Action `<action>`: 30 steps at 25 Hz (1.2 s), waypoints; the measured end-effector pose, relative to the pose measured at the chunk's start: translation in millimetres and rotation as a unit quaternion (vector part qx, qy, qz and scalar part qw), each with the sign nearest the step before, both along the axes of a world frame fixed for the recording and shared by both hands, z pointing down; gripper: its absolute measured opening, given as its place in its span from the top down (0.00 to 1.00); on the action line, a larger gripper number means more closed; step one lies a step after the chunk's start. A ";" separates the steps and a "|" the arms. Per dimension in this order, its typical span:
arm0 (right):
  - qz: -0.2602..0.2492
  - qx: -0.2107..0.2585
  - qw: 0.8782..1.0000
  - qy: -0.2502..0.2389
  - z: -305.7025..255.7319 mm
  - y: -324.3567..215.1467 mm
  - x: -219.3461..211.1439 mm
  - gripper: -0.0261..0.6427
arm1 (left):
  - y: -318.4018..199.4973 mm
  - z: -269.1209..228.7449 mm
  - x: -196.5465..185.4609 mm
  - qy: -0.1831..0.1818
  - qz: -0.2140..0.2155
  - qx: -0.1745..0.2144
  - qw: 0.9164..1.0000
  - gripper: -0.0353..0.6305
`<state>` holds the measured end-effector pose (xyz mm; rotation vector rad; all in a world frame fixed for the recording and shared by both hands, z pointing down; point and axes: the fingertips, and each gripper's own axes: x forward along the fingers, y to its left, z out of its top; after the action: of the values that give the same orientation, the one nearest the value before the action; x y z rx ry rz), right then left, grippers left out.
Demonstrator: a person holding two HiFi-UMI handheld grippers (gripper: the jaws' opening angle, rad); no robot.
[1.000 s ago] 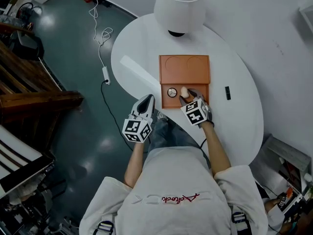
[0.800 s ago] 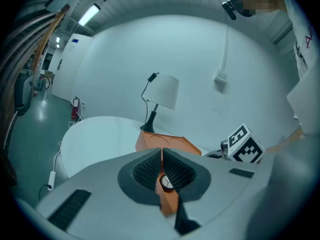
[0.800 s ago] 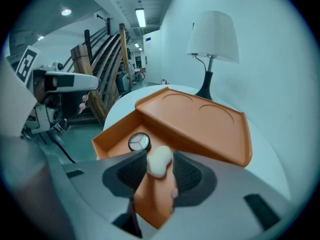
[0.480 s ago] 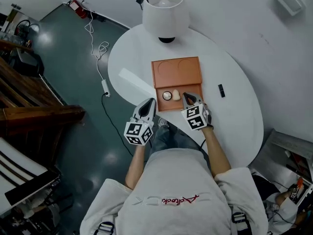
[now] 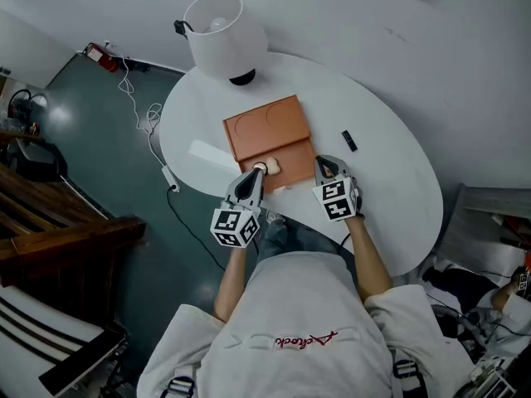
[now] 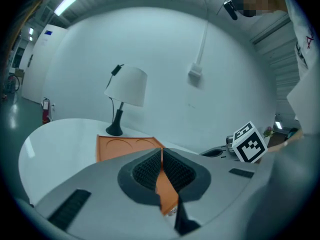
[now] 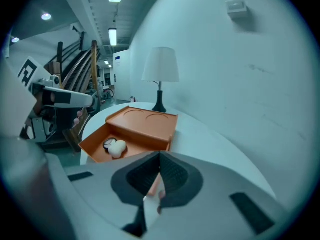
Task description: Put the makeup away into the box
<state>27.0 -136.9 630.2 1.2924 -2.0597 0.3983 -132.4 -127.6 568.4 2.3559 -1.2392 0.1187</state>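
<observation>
The orange box (image 5: 267, 128) sits near the table's (image 5: 390, 181) far edge, its front tray open with a round compact (image 5: 259, 169) and a beige sponge (image 5: 272, 166) inside. A small black tube (image 5: 349, 140) lies just right of it. The left gripper (image 5: 256, 175) and right gripper (image 5: 322, 163) hover at the tray's front corners, fingers pressed together on nothing.

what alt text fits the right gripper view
The shut, empty right claw fills the foreground above a white table. Beyond it sits an orange box, its open compartment holding a pale sponge and a small round case; a white lamp stands behind.
</observation>
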 end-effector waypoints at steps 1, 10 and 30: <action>0.015 0.002 1.000 -0.002 -1.4 2.1 11.8 0.93 | -1.2 -1.2 9.7 0.001 0.012 0.002 1.000 0.92; 0.139 0.008 0.990 -0.014 -5.2 31.9 101.0 0.93 | -5.7 -3.7 91.5 0.003 0.114 0.004 0.993 0.92; 0.180 -0.043 0.981 -0.060 32.4 64.0 140.6 0.67 | -2.1 14.6 152.9 -0.006 0.178 -0.018 0.984 0.92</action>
<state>167.6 -72.9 662.7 1.6253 -1.8775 0.7358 20.5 -129.7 583.0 2.5257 -0.8007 0.2690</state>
